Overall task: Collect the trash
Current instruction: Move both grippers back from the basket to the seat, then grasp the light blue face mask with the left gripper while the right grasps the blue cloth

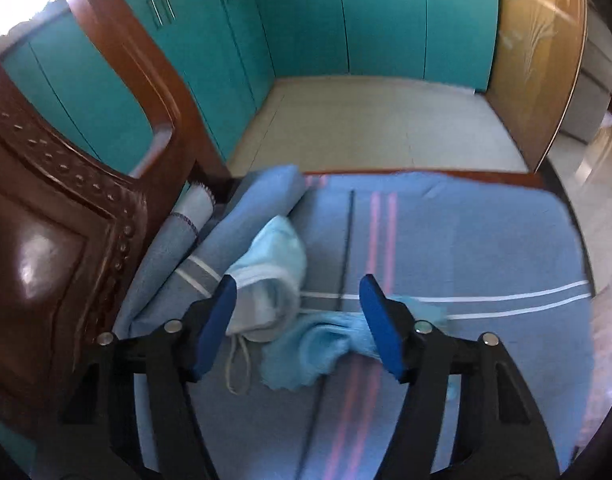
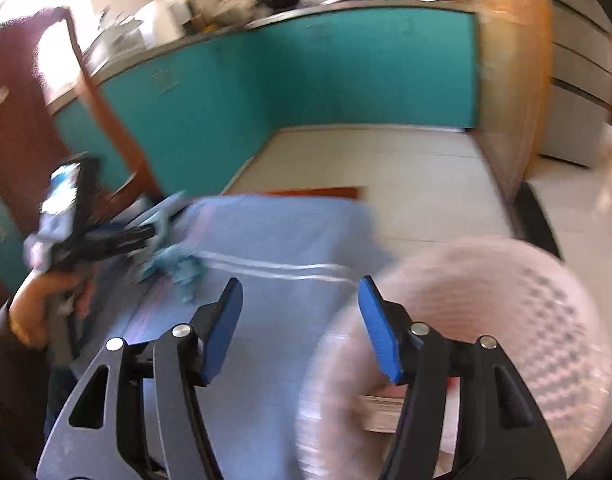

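Observation:
A used pale blue face mask [image 1: 272,276] with white ear loops lies on the blue striped tablecloth [image 1: 486,248]. A crumpled light blue tissue [image 1: 322,348] lies just right of it. My left gripper [image 1: 298,296] is open, low over the cloth, its fingers on either side of the mask and tissue. In the right wrist view the left gripper [image 2: 146,236] shows at far left over the same blue trash [image 2: 182,272]. My right gripper [image 2: 300,298] is open and empty above the cloth. A pink mesh waste basket [image 2: 506,320] sits blurred at lower right.
A carved dark wooden chair back [image 1: 66,200] stands close on the left. Rolled blue cloth [image 1: 262,196] lies beside it. Teal cabinets [image 1: 346,20] and a tiled floor [image 1: 366,128] lie beyond the table's far edge. A wooden door panel [image 1: 538,60] is at right.

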Demonstrator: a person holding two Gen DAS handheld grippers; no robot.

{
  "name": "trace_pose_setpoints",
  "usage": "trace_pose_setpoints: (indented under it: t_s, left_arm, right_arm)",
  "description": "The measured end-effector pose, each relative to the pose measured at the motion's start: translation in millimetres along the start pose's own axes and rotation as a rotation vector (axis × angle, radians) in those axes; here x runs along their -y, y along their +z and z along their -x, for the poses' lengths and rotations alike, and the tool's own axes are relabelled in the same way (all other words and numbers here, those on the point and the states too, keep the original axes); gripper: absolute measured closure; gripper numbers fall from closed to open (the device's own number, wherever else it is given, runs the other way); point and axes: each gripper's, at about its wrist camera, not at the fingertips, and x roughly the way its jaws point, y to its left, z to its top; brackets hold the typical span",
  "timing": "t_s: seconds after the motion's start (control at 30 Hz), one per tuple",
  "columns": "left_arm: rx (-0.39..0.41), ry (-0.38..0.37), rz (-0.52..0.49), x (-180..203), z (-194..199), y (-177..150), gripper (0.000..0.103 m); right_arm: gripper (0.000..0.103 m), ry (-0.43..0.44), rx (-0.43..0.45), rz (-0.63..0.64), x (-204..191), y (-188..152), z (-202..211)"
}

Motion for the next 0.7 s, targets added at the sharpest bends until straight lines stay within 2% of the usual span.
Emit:
trace_pose_setpoints:
  t_s: [0.17, 0.23, 0.37, 0.4, 0.43, 0.47, 0.5, 0.53, 0.6, 0.7]
  left_arm:
    - [-0.043, -0.009, 0.058, -20.6, -27.4, 0.5, 0.041]
    - [-0.041, -0.019, 0.058, -28.7, -30.9, -2.5, 0.041]
    - [-0.034, -0.047, 0.064, -36.9, -24.7, -9.2, 0.041]
    - [-0.034, -0.052, 0.065, -39.6, -26.2, -10.0, 0.041]
    - [-0.034, -0.056, 0.065, -41.4, -27.4, -11.2, 0.041]
    - [-0.035, -0.063, 0.064, -42.6, -28.7, -12.3, 0.04]
    - [-0.036, -0.068, 0.064, -42.8, -29.2, -13.1, 0.038]
    - [-0.036, -0.074, 0.063, -43.2, -31.0, -13.9, 0.038]
    - [-0.038, -0.073, 0.062, -43.0, -31.2, -15.1, 0.038]
    - [-0.042, -0.089, 0.077, -43.0, -34.4, -14.5, 0.038]
  right_arm:
    - [0.043, 0.107, -0.089, 0.119, -57.5, 14.2, -58.8]
    - [0.043, 0.169, -0.15, 0.142, -77.1, 17.7, -95.7]
    - [0.044, 0.181, -0.23, 0.16, -102.8, 12.6, -155.6]
    - [0.046, 0.182, -0.236, 0.161, -106.7, 11.5, -162.6]
    - [0.057, 0.187, -0.238, 0.168, -111.4, 9.7, -169.8]
    - [0.073, 0.191, -0.244, 0.178, -113.9, 7.5, -173.6]
    - [0.083, 0.18, -0.24, 0.2, -118.6, 5.9, -176.1]
    - [0.1, 0.181, -0.249, 0.22, -122.2, 5.2, -176.9]
    - [0.1, 0.225, -0.289, 0.217, -123.2, 4.7, -172.0]
    - [0.1, 0.221, -0.295, 0.226, -117.1, 4.4, -144.7]
